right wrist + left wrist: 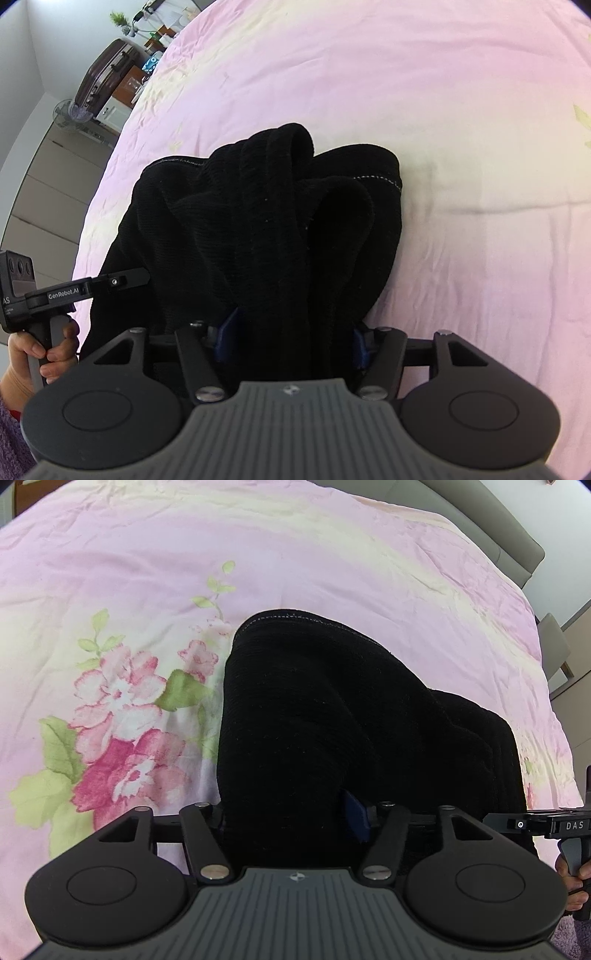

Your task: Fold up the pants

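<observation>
OK, jaws first. Left jaws stand fairly wide, and a thick bunch of the black pants fills the gap. I see one blue pad at the cloth's edge; the other is buried. I cannot tell whether the pads pinch or only flank the fabric. Same on the right jaws: both blue pads show, with the pants packed between them, and I cannot tell if there is pressure.

The pants lie on the bed, on the pink floral quilt. The near end sits in both jaws and the rest is heaped away from the cameras. It is not flat. The right view shows rolled humps and a hem with pale stitching sticking out on the far side.

Risks as I judge them:
- Ribbed knit looks grabby. If I pull back while a pad has cloth on it, the layer drags and the fold opens.
- The heap is lumpy, so letting go here may leave a crooked stack, and the humps could slump sideways.
- The two jaws sit near each other on the same edge. Uneven withdrawal would skew that edge.
- The quilt is soft and wrinkled. Pushing down could catch the bedding along with the pants.
- The cloth hides the fingertips in both views, so I am judging contact blind.

The person's left hand and right hand grip the handles at the frame edges.
</observation>
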A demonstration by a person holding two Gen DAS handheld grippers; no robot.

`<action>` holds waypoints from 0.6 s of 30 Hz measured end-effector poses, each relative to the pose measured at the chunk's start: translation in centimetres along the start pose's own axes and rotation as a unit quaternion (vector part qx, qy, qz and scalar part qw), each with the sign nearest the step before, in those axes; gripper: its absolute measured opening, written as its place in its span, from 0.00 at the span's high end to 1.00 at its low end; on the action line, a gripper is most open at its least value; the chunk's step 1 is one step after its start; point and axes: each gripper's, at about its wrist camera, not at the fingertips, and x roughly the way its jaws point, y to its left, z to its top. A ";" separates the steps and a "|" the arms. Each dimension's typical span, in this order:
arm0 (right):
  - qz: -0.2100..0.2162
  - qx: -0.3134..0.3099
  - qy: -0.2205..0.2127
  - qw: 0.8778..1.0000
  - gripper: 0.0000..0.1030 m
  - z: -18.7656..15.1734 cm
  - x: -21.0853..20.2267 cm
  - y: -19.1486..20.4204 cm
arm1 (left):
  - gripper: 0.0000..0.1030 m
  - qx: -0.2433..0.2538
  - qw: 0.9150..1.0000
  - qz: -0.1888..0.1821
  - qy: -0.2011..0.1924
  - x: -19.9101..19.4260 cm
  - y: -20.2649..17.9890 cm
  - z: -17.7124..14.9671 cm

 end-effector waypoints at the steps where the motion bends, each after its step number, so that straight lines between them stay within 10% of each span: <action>1: -0.007 -0.011 0.004 1.000 0.37 0.4 -0.1 0.5 | 0.34 0.007 1.000 0.008 -0.005 -0.7 -0.4 -0.1; 8: -0.073 -0.173 -0.072 0.980 0.30 -0.6 -6.1 4.0 | 0.43 0.067 0.995 0.059 -0.042 -6.6 -3.0 -1.4; 18: -0.085 -0.268 -0.074 0.957 0.63 -4.1 -4.7 7.2 | 0.65 0.107 0.990 0.091 -0.010 -7.5 -4.7 -5.0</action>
